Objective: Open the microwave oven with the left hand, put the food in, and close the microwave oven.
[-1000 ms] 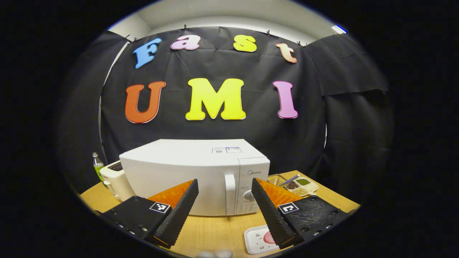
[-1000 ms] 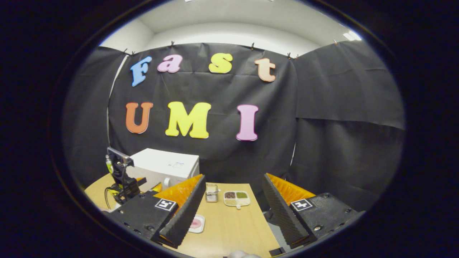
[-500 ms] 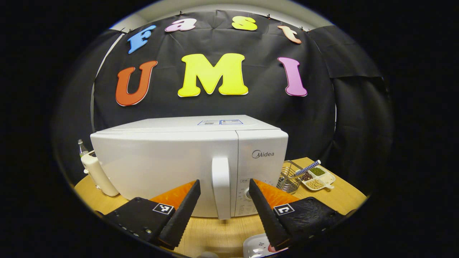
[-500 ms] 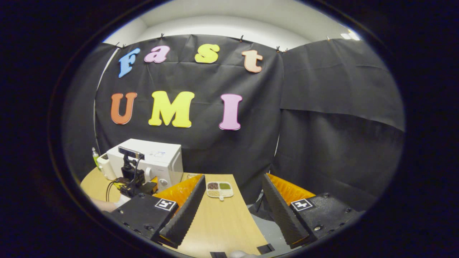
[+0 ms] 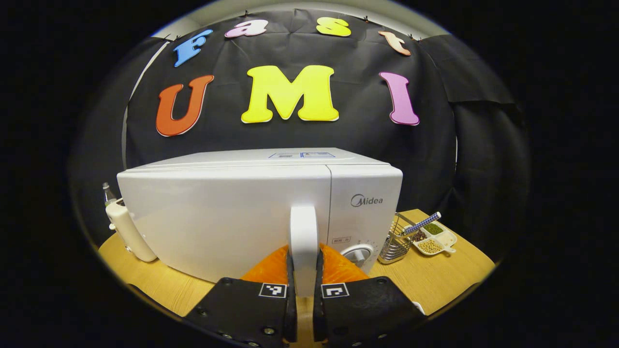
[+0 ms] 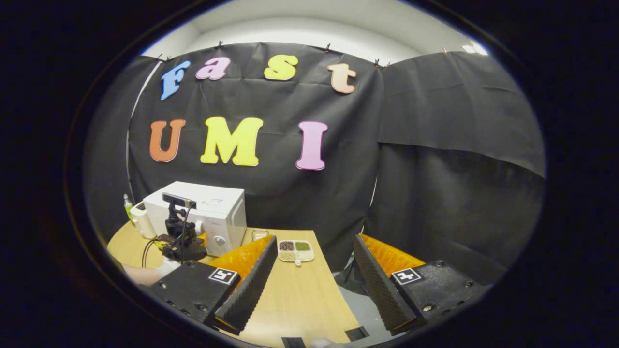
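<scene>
The white microwave oven (image 5: 227, 212) stands on the wooden table, its door closed. My left gripper (image 5: 303, 285) is shut on the door's upright white handle (image 5: 303, 241), one finger pressing each side. In the right gripper view the microwave oven (image 6: 213, 208) sits far off at the left, with the left gripper (image 6: 181, 241) and the hand holding it in front of the oven. My right gripper (image 6: 314, 285) hangs open over the table's right part, nothing between its fingers. The food is hidden from both views.
A wire basket (image 5: 394, 241) with a checked utensil and a divided dish of beans (image 5: 433, 239) stand right of the microwave. A white toaster (image 5: 128, 229) and a bottle (image 5: 107, 191) stand to its left. The table's right edge (image 6: 338, 290) drops to a grey floor.
My left gripper moved forward and shut on the door handle, hiding the white food plate at the bottom. The right gripper barely shifted and stayed open.
</scene>
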`<control>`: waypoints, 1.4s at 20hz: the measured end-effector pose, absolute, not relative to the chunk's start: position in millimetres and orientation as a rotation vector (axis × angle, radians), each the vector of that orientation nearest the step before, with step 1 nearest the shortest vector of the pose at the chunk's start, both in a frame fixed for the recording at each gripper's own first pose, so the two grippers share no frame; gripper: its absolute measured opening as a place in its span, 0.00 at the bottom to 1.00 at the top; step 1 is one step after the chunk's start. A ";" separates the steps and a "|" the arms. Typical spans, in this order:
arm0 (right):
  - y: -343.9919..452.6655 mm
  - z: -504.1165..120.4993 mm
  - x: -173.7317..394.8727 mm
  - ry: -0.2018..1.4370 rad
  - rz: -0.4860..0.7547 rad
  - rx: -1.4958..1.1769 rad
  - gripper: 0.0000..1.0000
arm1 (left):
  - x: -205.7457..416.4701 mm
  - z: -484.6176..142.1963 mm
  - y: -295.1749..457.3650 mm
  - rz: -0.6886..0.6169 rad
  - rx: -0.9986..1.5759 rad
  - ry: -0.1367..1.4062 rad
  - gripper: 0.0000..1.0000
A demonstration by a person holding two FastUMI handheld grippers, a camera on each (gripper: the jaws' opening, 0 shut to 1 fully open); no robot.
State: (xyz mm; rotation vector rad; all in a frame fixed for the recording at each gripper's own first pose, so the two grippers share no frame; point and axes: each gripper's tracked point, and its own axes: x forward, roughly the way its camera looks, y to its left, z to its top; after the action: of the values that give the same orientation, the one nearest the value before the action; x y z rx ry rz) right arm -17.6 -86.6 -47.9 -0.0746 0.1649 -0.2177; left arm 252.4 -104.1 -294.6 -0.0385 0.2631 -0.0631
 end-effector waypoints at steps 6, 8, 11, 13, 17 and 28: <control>-87.8 -37.1 -30.2 0.132 -0.234 -0.094 1.00 | 249.7 -295.5 -103.7 -0.086 -0.025 0.281 0.08; -88.3 -39.3 -33.6 0.143 -0.235 -0.092 0.99 | 249.0 -294.8 -104.2 -0.092 -0.030 0.282 0.08; -88.9 -40.2 -36.7 0.142 -0.238 -0.083 1.00 | 238.1 -291.6 -102.5 -0.093 -0.040 0.273 0.07; -88.0 -41.1 -37.9 0.149 -0.238 -0.088 1.00 | 218.7 -290.3 -98.7 -0.107 -0.030 0.251 0.06; -82.0 -40.0 -41.9 0.151 -0.229 -0.095 1.00 | 186.2 -293.1 -90.0 -0.138 -0.034 0.283 0.06; -24.5 -53.4 -31.1 0.144 -0.074 -0.092 1.00 | 97.2 -291.9 -39.6 -0.105 -0.023 0.296 0.12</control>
State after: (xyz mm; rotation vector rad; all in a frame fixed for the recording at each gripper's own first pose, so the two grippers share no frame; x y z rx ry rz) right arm -31.1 -24.5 -53.4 -0.0919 0.1435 -0.0741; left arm 97.2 -39.6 -291.9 -0.0234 0.2957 -0.1046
